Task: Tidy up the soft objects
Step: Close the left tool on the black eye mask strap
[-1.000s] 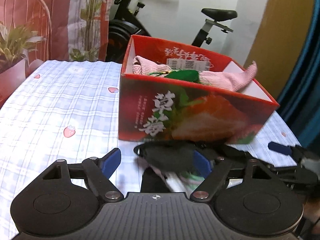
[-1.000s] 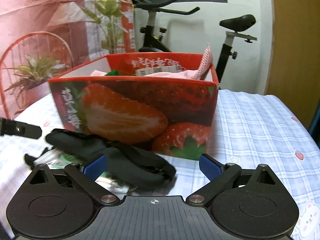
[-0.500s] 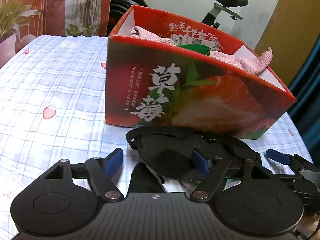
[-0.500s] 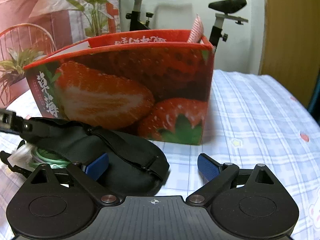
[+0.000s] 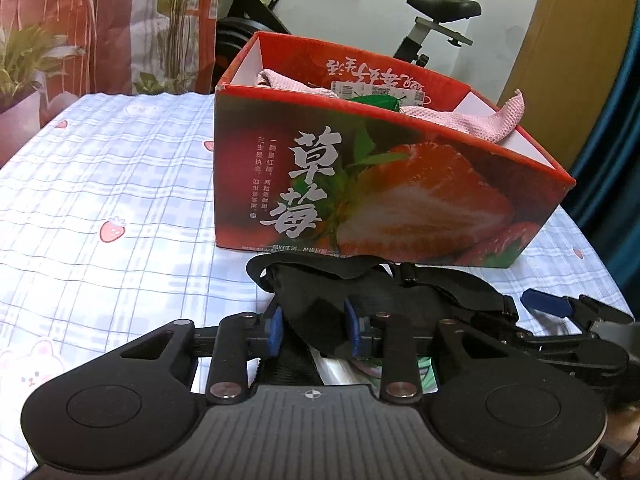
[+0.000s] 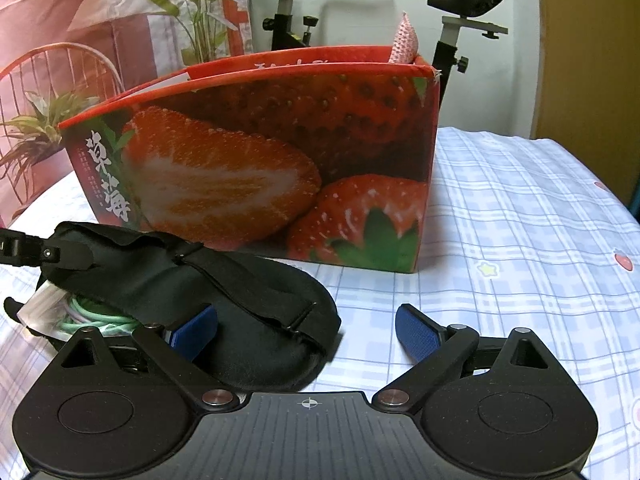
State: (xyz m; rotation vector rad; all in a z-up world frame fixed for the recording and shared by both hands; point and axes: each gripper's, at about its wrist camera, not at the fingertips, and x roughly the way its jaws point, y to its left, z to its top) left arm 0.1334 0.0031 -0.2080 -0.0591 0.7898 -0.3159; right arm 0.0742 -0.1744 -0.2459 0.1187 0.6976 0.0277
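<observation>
A black padded eye mask with straps lies on the checked tablecloth in front of the red strawberry box. My left gripper is shut on the mask's near left edge. In the right wrist view the mask lies between my right gripper's fingers; the right gripper is open, its left pad under the mask's edge. The box holds a pink cloth and a green item. A clear bag with green bands lies under the mask.
The table has a blue-checked cloth with strawberry prints. An exercise bike stands behind the box. Plants and a red wire chair are at the left. A wooden door is at the right.
My left gripper has shut on the eye mask's edge; it was open before. My right gripper has moved closer and lower to the mask and stays open.
</observation>
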